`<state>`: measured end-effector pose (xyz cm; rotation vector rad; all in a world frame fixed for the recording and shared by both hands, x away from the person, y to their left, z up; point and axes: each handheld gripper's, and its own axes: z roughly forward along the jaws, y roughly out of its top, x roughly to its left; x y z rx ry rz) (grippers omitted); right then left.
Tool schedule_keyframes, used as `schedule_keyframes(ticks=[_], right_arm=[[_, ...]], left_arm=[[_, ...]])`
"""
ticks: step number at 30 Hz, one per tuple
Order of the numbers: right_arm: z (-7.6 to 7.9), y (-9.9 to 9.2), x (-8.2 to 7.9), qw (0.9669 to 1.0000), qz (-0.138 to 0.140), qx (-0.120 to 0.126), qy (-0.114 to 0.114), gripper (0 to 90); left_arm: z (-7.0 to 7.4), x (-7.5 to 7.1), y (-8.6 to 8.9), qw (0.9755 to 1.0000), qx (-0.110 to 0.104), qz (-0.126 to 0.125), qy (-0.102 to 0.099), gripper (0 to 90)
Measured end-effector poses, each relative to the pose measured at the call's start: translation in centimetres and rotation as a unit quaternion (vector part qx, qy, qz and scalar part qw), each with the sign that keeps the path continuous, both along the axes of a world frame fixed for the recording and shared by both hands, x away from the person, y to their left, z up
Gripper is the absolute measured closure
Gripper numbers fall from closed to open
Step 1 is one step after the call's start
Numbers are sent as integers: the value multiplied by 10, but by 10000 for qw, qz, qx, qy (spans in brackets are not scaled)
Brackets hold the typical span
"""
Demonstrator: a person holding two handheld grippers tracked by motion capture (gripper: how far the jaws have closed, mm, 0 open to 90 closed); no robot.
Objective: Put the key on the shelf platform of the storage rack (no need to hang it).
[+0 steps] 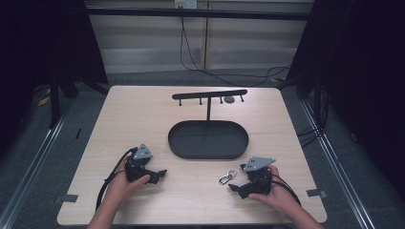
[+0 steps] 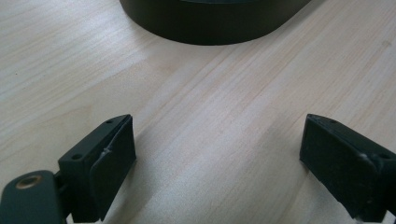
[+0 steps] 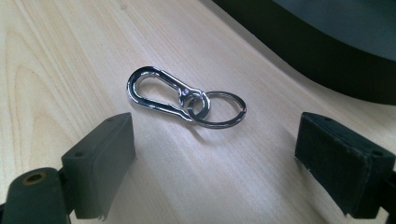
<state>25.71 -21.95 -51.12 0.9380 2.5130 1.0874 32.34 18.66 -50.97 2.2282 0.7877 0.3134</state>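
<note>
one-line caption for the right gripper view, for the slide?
Right gripper open, fingers flanking bare wood just short of a metal carabiner keyring beside the black tray.

A pale wooden table (image 1: 143,119) bears a black oval metal tray (image 1: 208,139) at its middle; a thin post rises from the tray's far edge to a black crossbar with hanging pegs (image 1: 210,95); a small dark round disc (image 1: 229,99) lies on the table behind the tray, under the bar's right end; a silver metal snap hook joined to a split ring (image 1: 227,177) lies before the tray's right end; the left gripper (image 1: 160,174) rests before the tray's left end, the right gripper (image 1: 235,187) just right of the hook, which lies beyond its jaws, apart from them.
</note>
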Motion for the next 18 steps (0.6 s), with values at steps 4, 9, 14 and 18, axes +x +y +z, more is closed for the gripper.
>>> schedule_keyframes(ticks=[4,9,14,18], right_arm=[[0,0,0,10000,-27,-3,-2,112],[1,2,-1,9999,-109,-30,25,114],[7,4,0,9994,-37,-256,234,143],[13,5,0,9980,54,-433,466,187]], left_arm=[[0,0,0,10000,-14,1,12,101],[0,0,0,10000,-18,-1,23,101],[0,0,0,10000,-22,-1,25,102],[0,0,0,10000,-14,-3,18,101]])
